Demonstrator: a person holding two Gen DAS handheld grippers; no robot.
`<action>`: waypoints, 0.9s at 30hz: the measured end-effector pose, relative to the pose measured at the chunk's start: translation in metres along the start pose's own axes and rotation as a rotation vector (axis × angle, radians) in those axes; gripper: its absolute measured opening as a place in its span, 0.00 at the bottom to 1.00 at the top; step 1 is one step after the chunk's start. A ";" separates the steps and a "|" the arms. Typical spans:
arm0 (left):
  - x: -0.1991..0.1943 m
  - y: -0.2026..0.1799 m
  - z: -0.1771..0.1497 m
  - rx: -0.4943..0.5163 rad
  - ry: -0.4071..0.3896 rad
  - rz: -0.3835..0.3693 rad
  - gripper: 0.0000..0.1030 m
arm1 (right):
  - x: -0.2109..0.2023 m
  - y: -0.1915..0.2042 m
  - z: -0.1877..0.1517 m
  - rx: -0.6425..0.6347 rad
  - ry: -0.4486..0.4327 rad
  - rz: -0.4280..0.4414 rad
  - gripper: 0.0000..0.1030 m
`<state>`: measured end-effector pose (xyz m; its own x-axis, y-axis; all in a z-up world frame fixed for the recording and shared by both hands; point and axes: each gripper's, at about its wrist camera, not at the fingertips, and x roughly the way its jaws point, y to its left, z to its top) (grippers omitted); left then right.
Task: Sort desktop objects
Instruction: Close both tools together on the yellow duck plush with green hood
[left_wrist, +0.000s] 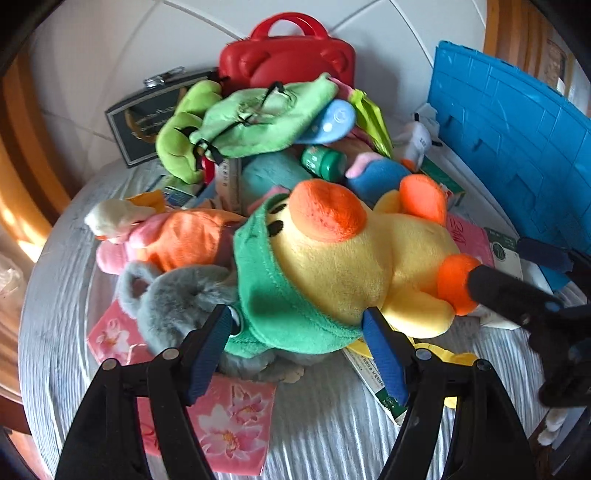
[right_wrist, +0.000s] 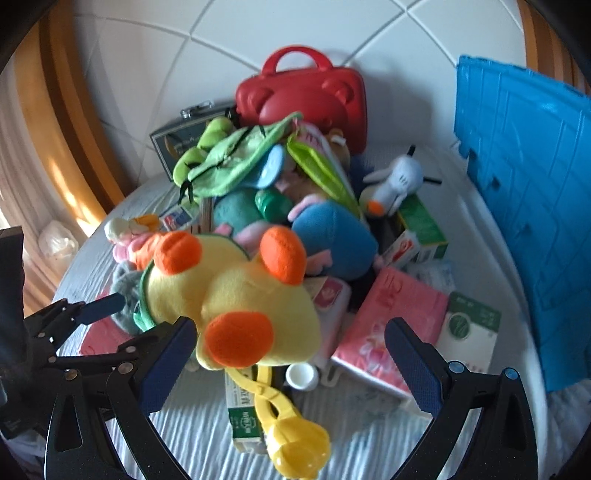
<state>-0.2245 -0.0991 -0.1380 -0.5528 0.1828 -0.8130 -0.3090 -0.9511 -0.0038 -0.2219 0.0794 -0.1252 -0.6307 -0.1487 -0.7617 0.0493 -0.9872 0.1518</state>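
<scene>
A yellow duck plush (left_wrist: 354, 266) with orange beak and feet and a green hood lies on top of a heap of toys. In the left wrist view my left gripper (left_wrist: 297, 350) stands open just above its hood, one pad by a grey plush (left_wrist: 177, 299), the other by the yellow body; neither pad visibly presses. My right gripper (right_wrist: 291, 363) is wide open at the duck's (right_wrist: 236, 295) rear; its left pad is next to an orange foot. A yellow plastic clip (right_wrist: 291, 435) lies under it.
The heap sits on a round table with a ribbed white cloth (left_wrist: 325, 417). It includes a red case (left_wrist: 288, 55), a green cloth bag (left_wrist: 258, 114), a blue plush (right_wrist: 332, 236) and pink tissue packs (left_wrist: 229, 424). A blue panel (right_wrist: 528, 206) stands at the right.
</scene>
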 end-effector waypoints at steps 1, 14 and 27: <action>0.003 0.000 0.000 0.006 0.008 -0.013 0.71 | 0.006 0.001 -0.001 0.008 0.016 0.001 1.00; 0.033 -0.010 0.009 0.069 0.051 -0.042 0.82 | 0.051 -0.003 0.003 0.059 0.114 0.007 1.00; 0.020 -0.015 0.010 0.051 0.013 -0.056 0.70 | 0.028 0.013 0.005 -0.015 0.060 0.030 0.36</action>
<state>-0.2385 -0.0783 -0.1484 -0.5232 0.2322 -0.8200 -0.3785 -0.9254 -0.0205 -0.2423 0.0627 -0.1416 -0.5810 -0.1811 -0.7935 0.0794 -0.9829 0.1662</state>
